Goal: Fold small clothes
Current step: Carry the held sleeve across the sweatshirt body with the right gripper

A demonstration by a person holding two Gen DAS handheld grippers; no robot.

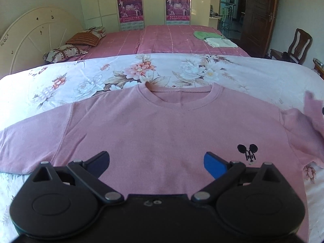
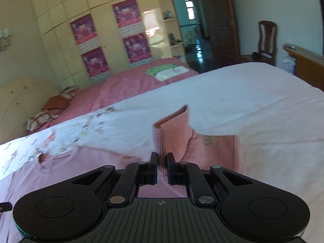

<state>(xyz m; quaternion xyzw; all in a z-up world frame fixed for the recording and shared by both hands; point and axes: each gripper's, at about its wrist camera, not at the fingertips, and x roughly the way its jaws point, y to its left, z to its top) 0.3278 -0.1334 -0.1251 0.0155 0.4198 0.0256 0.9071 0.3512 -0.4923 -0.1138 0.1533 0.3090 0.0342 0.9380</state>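
Note:
A small pink T-shirt (image 1: 162, 125) lies flat, front up, on a floral bedsheet (image 1: 85, 81), neckline away from me, a black mouse print on its chest. My left gripper (image 1: 157, 165) is open and empty above the shirt's lower middle. My right gripper (image 2: 162, 169) is shut on the shirt's right sleeve (image 2: 178, 135) and holds it lifted off the sheet, cuff standing up. The raised sleeve shows at the right edge of the left wrist view (image 1: 312, 109). The shirt's neckline shows in the right wrist view (image 2: 43, 159).
A second bed with a pink cover (image 1: 166, 38) lies behind, with folded green and white clothes (image 1: 214, 39) and pillows (image 1: 64, 52) on it. A wardrobe (image 1: 154, 2) stands at the back, a wooden chair (image 1: 293, 48) and a door to the right.

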